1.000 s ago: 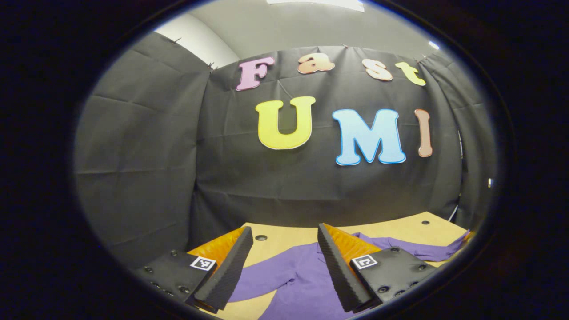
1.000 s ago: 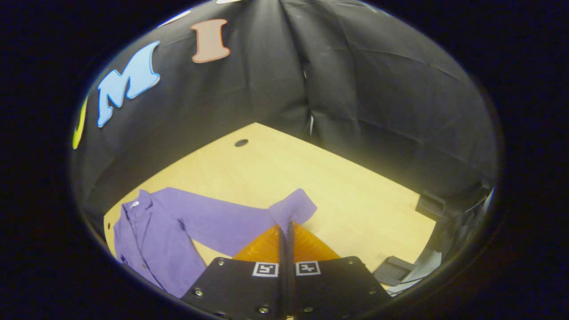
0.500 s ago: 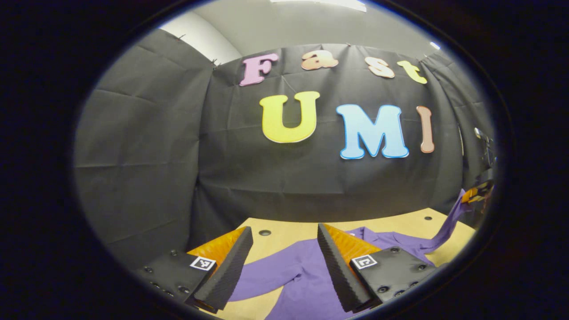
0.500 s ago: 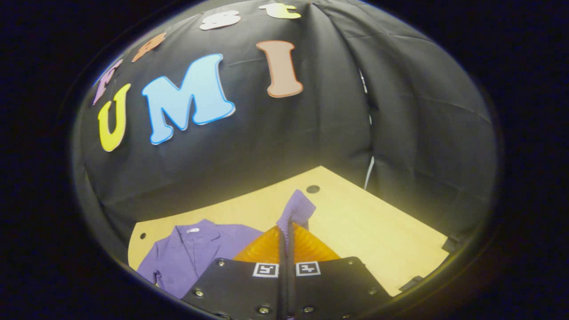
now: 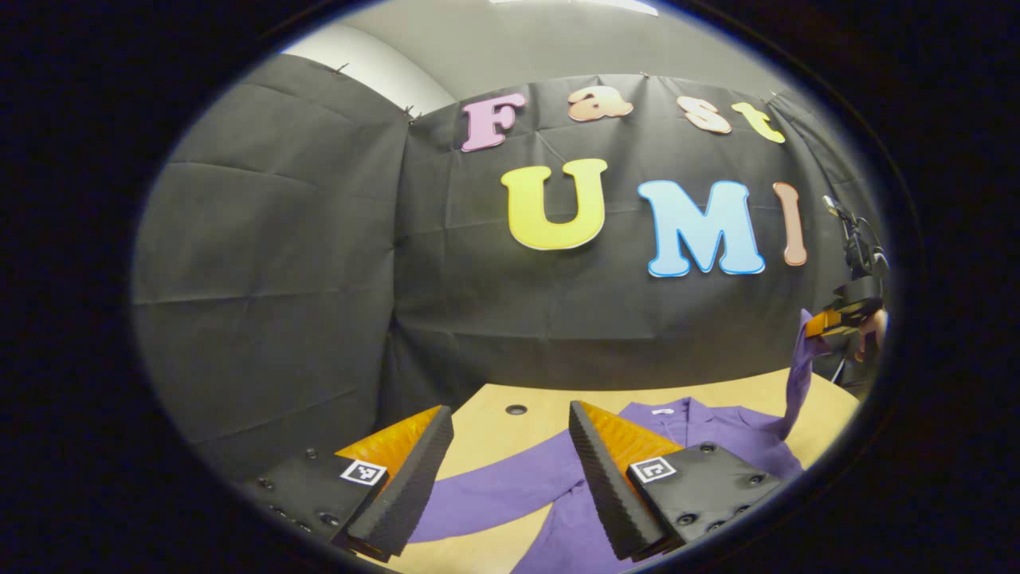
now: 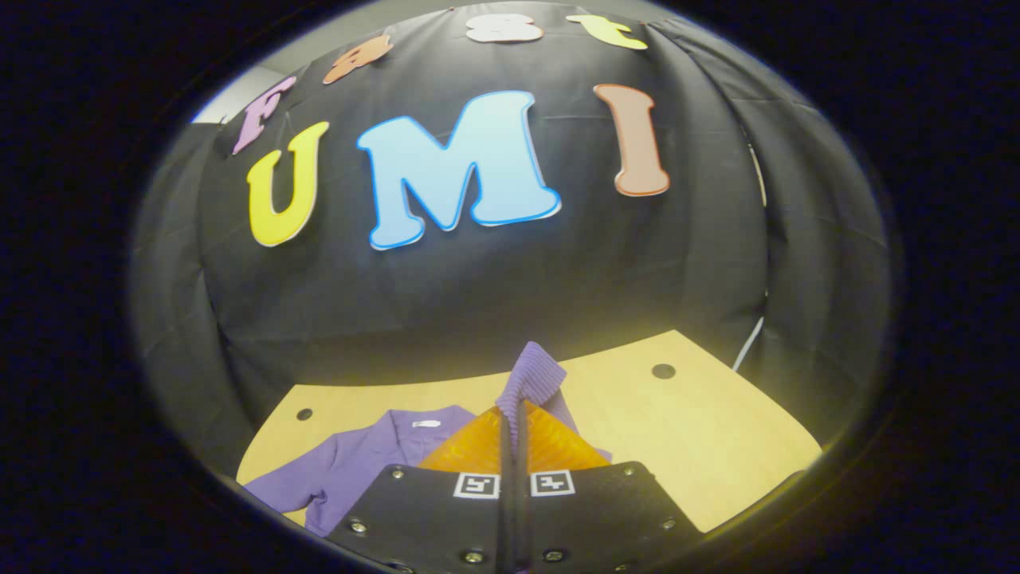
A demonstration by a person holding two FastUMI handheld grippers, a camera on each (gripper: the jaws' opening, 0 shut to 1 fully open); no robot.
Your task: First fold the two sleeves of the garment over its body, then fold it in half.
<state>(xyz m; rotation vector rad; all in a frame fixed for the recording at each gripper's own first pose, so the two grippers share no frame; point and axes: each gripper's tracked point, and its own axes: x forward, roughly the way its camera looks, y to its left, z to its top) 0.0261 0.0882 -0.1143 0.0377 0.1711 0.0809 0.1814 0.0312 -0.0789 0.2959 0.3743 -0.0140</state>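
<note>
A purple garment (image 5: pixel 717 438) lies on the wooden table (image 5: pixel 494 434), collar toward the far wall. In the right gripper view my right gripper (image 6: pixel 514 414) is shut on the ribbed cuff (image 6: pixel 530 375) of one sleeve, held up above the garment body (image 6: pixel 374 458). The left gripper view shows that gripper (image 5: pixel 833 323) far right, with the lifted sleeve (image 5: pixel 797 375) hanging down from it. My left gripper (image 5: pixel 510 454) stands open over the other sleeve (image 5: pixel 502 490), which lies flat on the table, nothing between its fingers.
Black cloth walls close the booth behind and on both sides. The table (image 6: pixel 701 446) has small round holes (image 6: pixel 663 371) near its far edge. A hand (image 5: pixel 872 331) holds the right gripper at the far right.
My right gripper has lifted the sleeve cuff off the table and swung it left toward the garment's body. The left gripper has stayed open, shifting slightly.
</note>
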